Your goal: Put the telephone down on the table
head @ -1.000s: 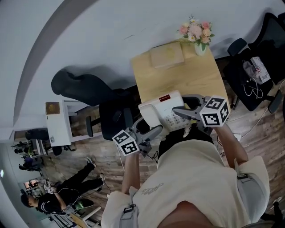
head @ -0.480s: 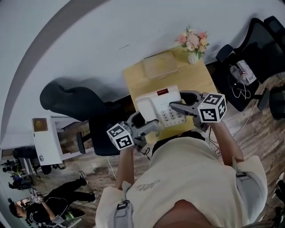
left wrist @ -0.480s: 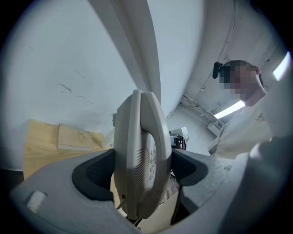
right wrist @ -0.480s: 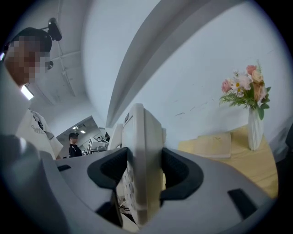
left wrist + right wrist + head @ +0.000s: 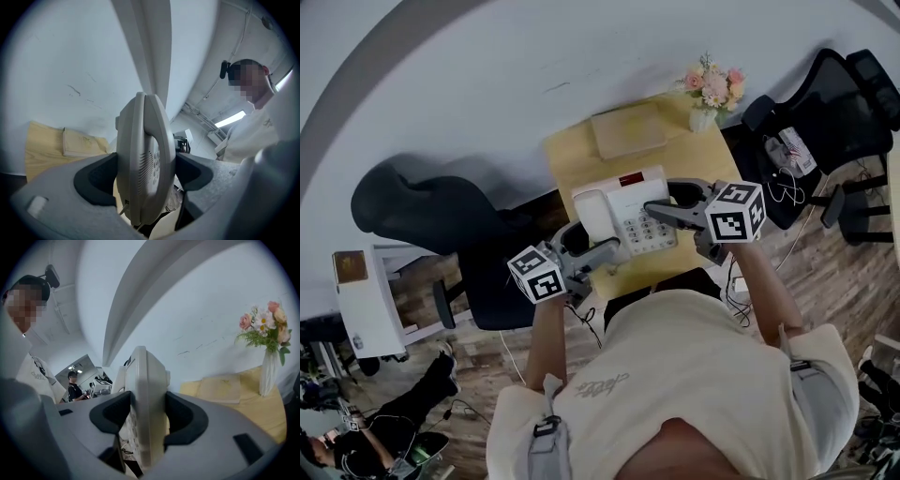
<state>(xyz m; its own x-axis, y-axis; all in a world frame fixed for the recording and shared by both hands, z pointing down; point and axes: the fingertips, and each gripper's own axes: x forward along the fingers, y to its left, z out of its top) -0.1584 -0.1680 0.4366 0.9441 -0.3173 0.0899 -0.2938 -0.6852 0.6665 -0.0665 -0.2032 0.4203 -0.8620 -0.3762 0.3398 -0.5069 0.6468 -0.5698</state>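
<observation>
A white desk telephone with its handset on the left side and a keypad hangs over the near half of a small wooden table. My left gripper is shut on the phone's left, handset edge, seen end-on as the telephone between the jaws of the left gripper. My right gripper is shut on the right edge, where the telephone stands edge-on between the dark pads of the right gripper. Whether the phone touches the table cannot be told.
A flat beige book lies at the table's far side, beside a white vase of flowers at the far right corner. A dark beanbag and a black chair stand left; another black chair stands right. The white wall is behind.
The view has shifted so the table sits lower and more central. Both grippers have carried the telephone forward over the table, still shut on its two edges.
</observation>
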